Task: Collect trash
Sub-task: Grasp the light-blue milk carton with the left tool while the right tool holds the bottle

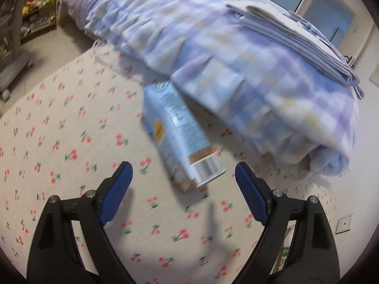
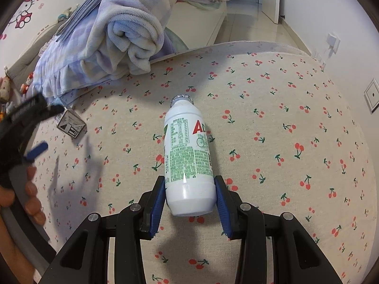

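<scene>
Bottle (image 2: 188,156) clamped in right gripper (image 2: 190,195); carton (image 1: 180,137) ahead of wide-open left gripper (image 1: 183,177).

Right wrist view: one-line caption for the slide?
Right hand-held gripper clamps the base of a white drink bottle above a cherry-print bedsheet, with a folded blanket behind.

The left gripper (image 1: 183,172) is seen at the bottom of the left wrist view, its blue-padded jaws spread wide with nothing gripped. The right gripper (image 2: 190,189) is pitched downward at bottom centre, its pads pressed on a bottle (image 2: 188,156). A hand (image 2: 28,189) is seen at the left edge.
</scene>
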Action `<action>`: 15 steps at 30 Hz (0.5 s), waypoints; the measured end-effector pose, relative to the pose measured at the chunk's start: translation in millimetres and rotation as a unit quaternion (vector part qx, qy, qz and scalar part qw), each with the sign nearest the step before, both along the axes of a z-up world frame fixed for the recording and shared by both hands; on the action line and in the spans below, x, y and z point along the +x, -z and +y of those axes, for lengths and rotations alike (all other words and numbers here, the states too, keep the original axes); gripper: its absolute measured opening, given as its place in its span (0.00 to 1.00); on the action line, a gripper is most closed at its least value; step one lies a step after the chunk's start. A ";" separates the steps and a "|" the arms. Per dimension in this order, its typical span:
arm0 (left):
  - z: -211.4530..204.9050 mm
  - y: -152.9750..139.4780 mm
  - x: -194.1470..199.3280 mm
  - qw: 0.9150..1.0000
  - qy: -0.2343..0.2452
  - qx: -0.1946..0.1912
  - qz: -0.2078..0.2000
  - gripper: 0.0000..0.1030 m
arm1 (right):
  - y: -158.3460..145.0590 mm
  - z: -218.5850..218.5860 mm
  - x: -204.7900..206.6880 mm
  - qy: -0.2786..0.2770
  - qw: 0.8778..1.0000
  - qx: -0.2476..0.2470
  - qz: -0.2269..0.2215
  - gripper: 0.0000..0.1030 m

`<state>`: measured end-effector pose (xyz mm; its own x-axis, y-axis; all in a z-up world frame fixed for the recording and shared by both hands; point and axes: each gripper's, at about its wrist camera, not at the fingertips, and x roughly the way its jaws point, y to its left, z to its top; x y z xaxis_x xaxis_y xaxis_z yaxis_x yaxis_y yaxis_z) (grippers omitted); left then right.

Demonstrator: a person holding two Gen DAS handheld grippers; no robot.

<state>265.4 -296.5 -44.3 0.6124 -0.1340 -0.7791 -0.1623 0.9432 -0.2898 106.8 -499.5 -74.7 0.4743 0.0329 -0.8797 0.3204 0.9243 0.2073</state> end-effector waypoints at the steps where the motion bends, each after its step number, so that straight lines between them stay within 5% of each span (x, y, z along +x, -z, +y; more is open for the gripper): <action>1: -3.6 -0.6 5.7 1.000 -0.006 0.006 -0.002 0.86 | -0.1 0.0 0.2 0.000 1.000 0.000 0.000 0.40; 6: 9.7 17.9 24.8 0.998 -0.032 -0.007 0.055 0.81 | -1.6 0.5 3.1 -0.001 1.000 0.003 -0.005 0.40; 8: 16.1 23.5 25.7 0.998 -0.023 -0.015 0.064 0.50 | -3.6 1.6 3.9 -0.003 1.000 0.006 -0.008 0.40; 10: 22.6 26.1 22.8 0.997 -0.009 -0.012 0.070 0.39 | -6.8 4.0 4.1 -0.006 1.000 0.006 -0.011 0.40; 15: 58.4 23.2 12.1 0.996 0.013 -0.047 0.079 0.39 | -17.5 11.9 -0.3 -0.009 1.000 0.003 -0.019 0.40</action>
